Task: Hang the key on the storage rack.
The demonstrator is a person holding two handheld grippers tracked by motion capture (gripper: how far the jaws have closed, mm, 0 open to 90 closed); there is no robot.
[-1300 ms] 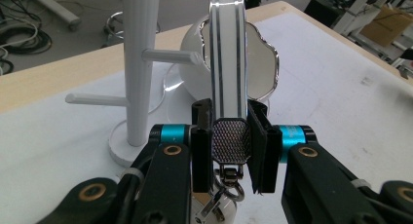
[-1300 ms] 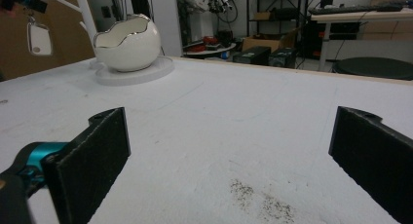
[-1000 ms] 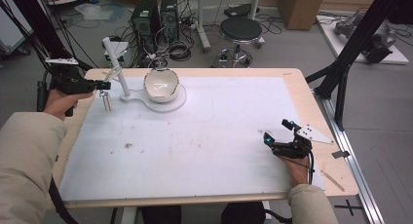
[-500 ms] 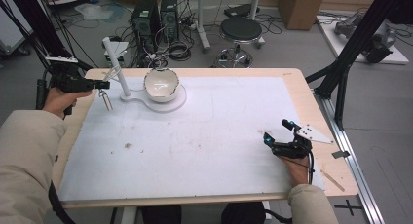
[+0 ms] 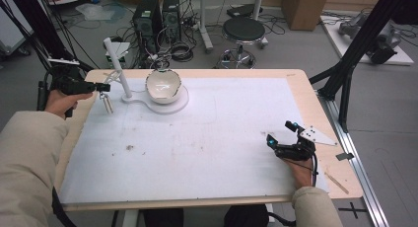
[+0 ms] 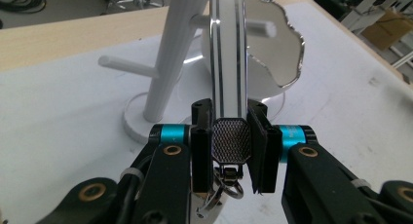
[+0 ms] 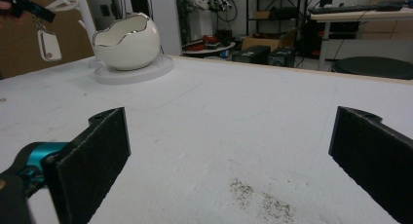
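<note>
Right hand-held gripper (image 5: 282, 133) rests low on the near right of the counter (image 5: 305, 96), jaws wide, nothing between them. Farther off at the left edge, left hand-held gripper (image 5: 102, 87) is clamped on the metal tab of a key tag (image 5: 107, 103), which dangles in the air just beside the white peg stand (image 5: 118, 64). Judgement: tag picked up, not yet hung on a peg; hanging and release remain. Beyond the stand sits the egg-shaped bowl (image 5: 162, 85). No readable writing or brand anywhere
</note>
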